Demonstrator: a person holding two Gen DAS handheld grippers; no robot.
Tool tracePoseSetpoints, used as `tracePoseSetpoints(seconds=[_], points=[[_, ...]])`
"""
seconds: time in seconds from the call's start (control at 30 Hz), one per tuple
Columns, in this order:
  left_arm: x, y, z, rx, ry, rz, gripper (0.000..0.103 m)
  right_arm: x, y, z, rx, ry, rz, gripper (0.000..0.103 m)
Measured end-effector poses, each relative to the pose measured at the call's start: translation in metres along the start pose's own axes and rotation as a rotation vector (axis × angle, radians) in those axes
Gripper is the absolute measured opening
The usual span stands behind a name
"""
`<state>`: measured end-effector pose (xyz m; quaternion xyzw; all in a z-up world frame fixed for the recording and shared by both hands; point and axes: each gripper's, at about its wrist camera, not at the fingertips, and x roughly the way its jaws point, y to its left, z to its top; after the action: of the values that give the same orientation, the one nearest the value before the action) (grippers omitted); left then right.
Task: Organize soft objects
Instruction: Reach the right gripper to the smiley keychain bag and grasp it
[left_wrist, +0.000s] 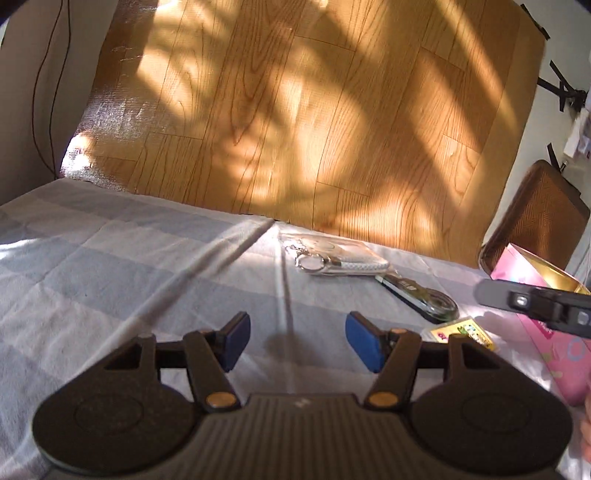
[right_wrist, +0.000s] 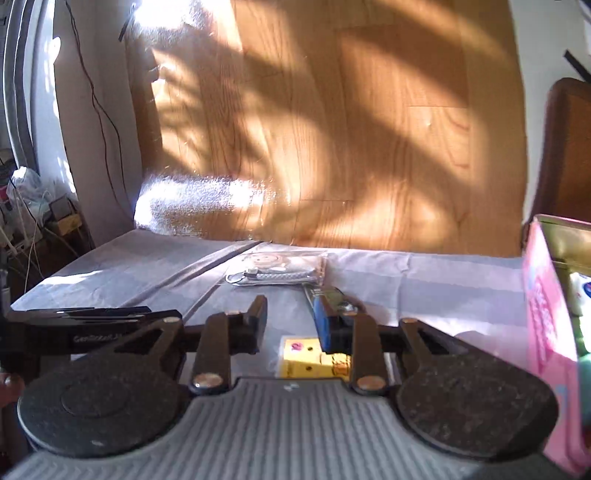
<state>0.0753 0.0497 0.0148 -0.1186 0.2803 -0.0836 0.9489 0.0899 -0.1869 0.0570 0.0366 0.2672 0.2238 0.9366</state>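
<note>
Both tongs, left (left_wrist: 291, 341) and right (right_wrist: 290, 325), gape empty above the cloth-covered surface (left_wrist: 110, 258); yellow packet (right_wrist: 314, 360) lies flat beneath right tongs beside pink box (right_wrist: 546, 325), likely light, slick-wrapped, best pinched by an edge.

pink box (right_wrist: 546, 317), grey checked cloth (left_wrist: 110, 258), yellow packet (right_wrist: 306, 363)

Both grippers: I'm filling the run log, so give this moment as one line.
left gripper: open, empty, over cloth | right gripper: open, above yellow packet | pink box: open, right
</note>
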Motion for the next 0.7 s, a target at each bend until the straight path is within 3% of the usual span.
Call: tracePoseSetpoints(seconds=[0.23, 0.3, 0.33, 0.4, 0.47, 0.6, 0.7], points=[[0.005, 0.008, 0.0, -0.068, 0.041, -0.039, 0.061, 0.1, -0.056, 0.041, 0.417, 0.181, -0.01, 0.043], [0.007, 0.016, 0.0, -0.12, 0.061, -0.051, 0.062, 0.123, -0.069, 0.038, 0.523, 0.274, 0.026, 0.043], [0.007, 0.02, 0.0, -0.148, 0.064, -0.063, 0.062, 0.128, -0.073, 0.036, 0.565, 0.279, 0.048, 0.042], [0.007, 0.028, 0.0, -0.192, 0.064, -0.086, 0.062, 0.132, -0.076, 0.037, 0.612, 0.284, 0.063, 0.04], [0.007, 0.029, 0.0, -0.205, 0.065, -0.093, 0.062, 0.132, -0.076, 0.035, 0.638, 0.289, 0.069, 0.022], [0.006, 0.03, -0.001, -0.211, 0.064, -0.097, 0.063, 0.117, -0.07, 0.033, 0.681, 0.269, 0.118, 0.018], [0.005, 0.038, 0.0, -0.261, 0.05, -0.103, 0.074, 0.091, -0.057, 0.035, 0.67, 0.244, 0.167, 0.015]])
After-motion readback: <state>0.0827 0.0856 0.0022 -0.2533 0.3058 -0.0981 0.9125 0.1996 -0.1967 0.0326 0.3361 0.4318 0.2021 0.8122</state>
